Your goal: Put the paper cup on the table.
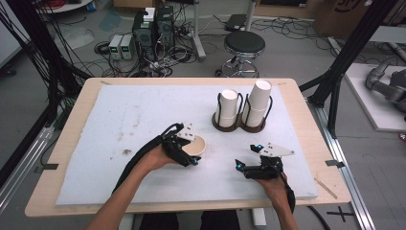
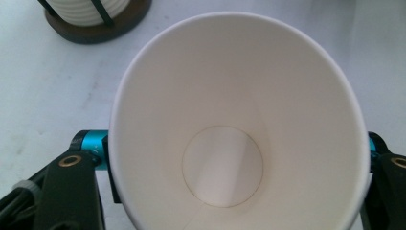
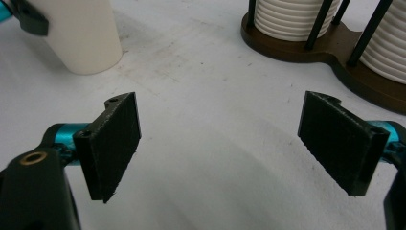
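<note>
The left gripper [image 1: 187,152] pinches 1 white paper cup [image 1: 196,145] between its 2 jaws, which press on opposite sides of the cup wall. The cup stands upright with its mouth open upward, its base on the white foam mat [image 1: 124,120] near the table's middle. The right gripper [image 1: 245,163] hovers just above the mat with its jaws spread apart and nothing between them. Beyond both, a dark holder [image 1: 239,125] carries 2 stacks of paper cups [image 1: 229,108].

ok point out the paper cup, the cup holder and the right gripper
paper cup [image 2: 222,167]: left gripper view, inside bottom of the cup
cup holder [image 1: 239,127]: high view, dark brown base, front edge
right gripper [image 3: 218,143]: right gripper view, midway between its open jaws
</note>
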`<state>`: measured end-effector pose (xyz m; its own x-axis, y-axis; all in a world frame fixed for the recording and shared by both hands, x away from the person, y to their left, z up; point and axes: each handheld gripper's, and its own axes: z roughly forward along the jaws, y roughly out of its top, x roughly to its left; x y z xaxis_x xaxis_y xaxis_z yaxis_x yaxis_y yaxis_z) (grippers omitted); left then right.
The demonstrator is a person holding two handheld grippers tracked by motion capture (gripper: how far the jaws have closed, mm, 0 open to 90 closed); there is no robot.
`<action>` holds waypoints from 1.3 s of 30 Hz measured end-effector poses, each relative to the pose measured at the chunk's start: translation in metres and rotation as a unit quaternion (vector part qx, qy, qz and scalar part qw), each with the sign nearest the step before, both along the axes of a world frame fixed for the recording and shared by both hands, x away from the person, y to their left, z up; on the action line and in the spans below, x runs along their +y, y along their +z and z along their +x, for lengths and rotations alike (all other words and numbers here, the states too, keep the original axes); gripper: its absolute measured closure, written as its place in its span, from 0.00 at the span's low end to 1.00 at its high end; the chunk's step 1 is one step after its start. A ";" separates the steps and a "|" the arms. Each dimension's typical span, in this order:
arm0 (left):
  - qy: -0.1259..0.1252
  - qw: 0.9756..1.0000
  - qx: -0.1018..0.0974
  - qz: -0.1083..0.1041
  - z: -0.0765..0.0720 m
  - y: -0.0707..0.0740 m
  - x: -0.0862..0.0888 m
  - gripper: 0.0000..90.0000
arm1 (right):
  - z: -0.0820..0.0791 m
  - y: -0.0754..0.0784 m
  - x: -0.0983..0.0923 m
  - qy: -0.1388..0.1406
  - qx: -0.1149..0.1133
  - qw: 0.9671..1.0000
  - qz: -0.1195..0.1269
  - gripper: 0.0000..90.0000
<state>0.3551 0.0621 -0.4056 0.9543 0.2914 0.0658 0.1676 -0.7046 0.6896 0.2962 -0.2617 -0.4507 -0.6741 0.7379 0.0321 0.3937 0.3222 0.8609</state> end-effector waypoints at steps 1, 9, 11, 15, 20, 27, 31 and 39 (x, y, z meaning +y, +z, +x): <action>0.007 1.000 0.006 -0.009 0.000 -0.001 0.001 0.30 | 0.000 0.000 0.000 -0.001 0.001 1.000 0.001 0.17; 0.011 1.000 0.008 -0.018 0.001 -0.004 0.003 0.27 | 0.001 0.000 0.000 -0.001 0.004 1.000 0.001 0.17; 0.008 1.000 0.009 -0.017 0.000 -0.004 0.003 0.26 | 0.001 0.000 0.000 -0.001 0.004 1.000 0.001 0.17; 0.016 1.000 0.017 -0.004 0.002 -0.008 0.002 0.16 | 0.001 0.000 0.000 -0.001 0.004 1.000 0.000 0.17; 0.012 1.000 0.027 -0.005 0.002 -0.013 0.001 0.15 | 0.001 0.000 0.000 0.000 0.004 1.000 0.002 0.17; 0.034 0.998 0.043 -0.017 0.001 -0.028 0.015 0.15 | 0.001 0.000 -0.001 0.001 0.006 1.000 0.003 0.17; 0.036 0.998 0.043 -0.026 0.000 -0.027 0.019 0.15 | 0.001 0.000 0.000 0.001 0.005 1.000 0.000 0.17; 0.041 0.998 0.041 -0.035 -0.008 -0.027 0.034 0.15 | 0.001 0.000 0.000 0.000 0.007 1.000 -0.001 0.17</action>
<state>0.3472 0.0957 -0.4326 0.9287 0.3693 -0.0342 0.2797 -0.6367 0.7186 0.2976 -0.2613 -0.4510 -0.6743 0.7373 0.0400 0.4054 0.3244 0.8546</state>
